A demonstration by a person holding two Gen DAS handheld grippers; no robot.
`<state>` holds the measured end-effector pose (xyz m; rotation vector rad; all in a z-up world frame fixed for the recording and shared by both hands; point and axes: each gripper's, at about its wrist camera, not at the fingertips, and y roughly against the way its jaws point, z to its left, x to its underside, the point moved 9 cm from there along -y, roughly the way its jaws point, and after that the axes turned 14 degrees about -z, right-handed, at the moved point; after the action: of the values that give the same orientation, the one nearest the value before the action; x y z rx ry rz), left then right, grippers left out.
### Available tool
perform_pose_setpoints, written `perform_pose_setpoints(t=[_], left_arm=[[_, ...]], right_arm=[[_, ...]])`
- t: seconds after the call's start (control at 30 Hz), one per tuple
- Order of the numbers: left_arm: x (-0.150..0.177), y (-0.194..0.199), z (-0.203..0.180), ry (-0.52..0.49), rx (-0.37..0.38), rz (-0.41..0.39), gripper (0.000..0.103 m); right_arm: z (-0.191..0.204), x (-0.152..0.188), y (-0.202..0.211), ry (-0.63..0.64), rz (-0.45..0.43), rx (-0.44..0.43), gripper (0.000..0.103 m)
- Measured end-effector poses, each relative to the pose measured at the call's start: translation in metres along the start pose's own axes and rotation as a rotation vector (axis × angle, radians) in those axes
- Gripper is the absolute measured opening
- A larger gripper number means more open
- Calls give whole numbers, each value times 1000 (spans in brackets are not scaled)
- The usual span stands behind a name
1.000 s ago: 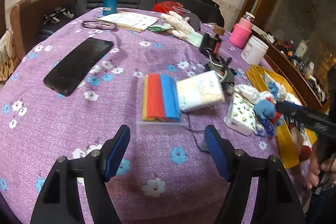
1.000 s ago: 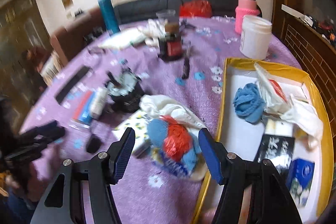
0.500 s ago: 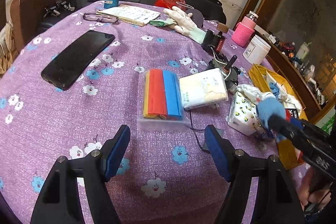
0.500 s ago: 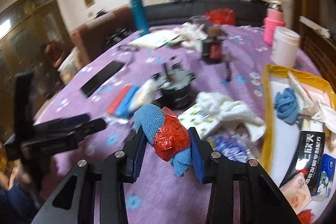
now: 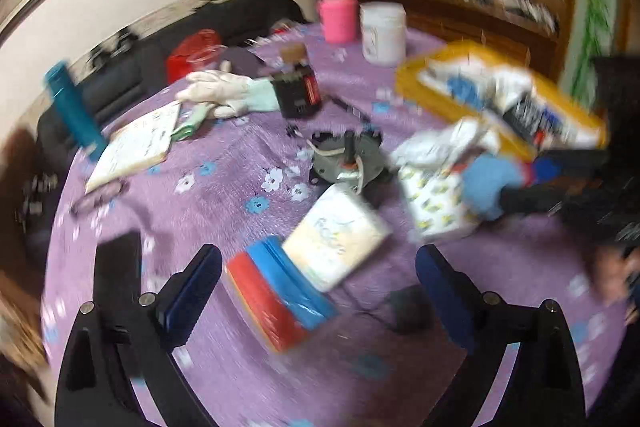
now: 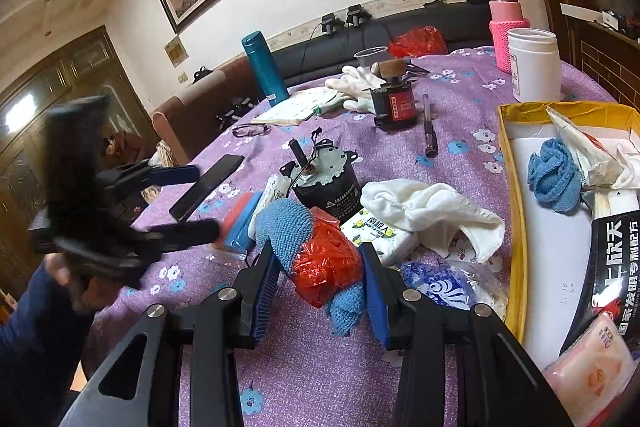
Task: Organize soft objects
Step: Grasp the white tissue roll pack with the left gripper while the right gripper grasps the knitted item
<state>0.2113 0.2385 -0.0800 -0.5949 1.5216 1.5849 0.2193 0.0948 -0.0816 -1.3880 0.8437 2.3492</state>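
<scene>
The right gripper [image 6: 320, 285] clamps a blue knit cloth wrapped around red plastic [image 6: 320, 259], raised above the purple tablecloth [image 6: 320, 379] beside the yellow tray [image 6: 516, 227]. The left gripper [image 5: 320, 287] has just been opening; its jaws stand wide, empty, over a red-and-blue pack [image 5: 276, 299].

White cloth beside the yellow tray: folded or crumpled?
Crumpled. The white cloth lies bunched in loose folds on the purple tablecloth, outside the yellow tray.
</scene>
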Motion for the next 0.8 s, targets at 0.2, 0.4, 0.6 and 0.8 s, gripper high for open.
perform_pose_setpoints(t=[0.2, 0.4, 0.6, 0.8], left_arm=[[7, -29, -16, -171, 84, 28, 97], [10, -51, -9, -113, 48, 49, 73], [28, -48, -5, -34, -19, 128, 26], [31, -1, -7, 143, 24, 80, 18]], right_arm=[[-8, 0, -2, -30, 6, 6, 44], [-10, -1, -4, -47, 8, -4, 44], [-10, -1, -3, -54, 5, -10, 44], [-3, 0, -2, -29, 4, -28, 44]])
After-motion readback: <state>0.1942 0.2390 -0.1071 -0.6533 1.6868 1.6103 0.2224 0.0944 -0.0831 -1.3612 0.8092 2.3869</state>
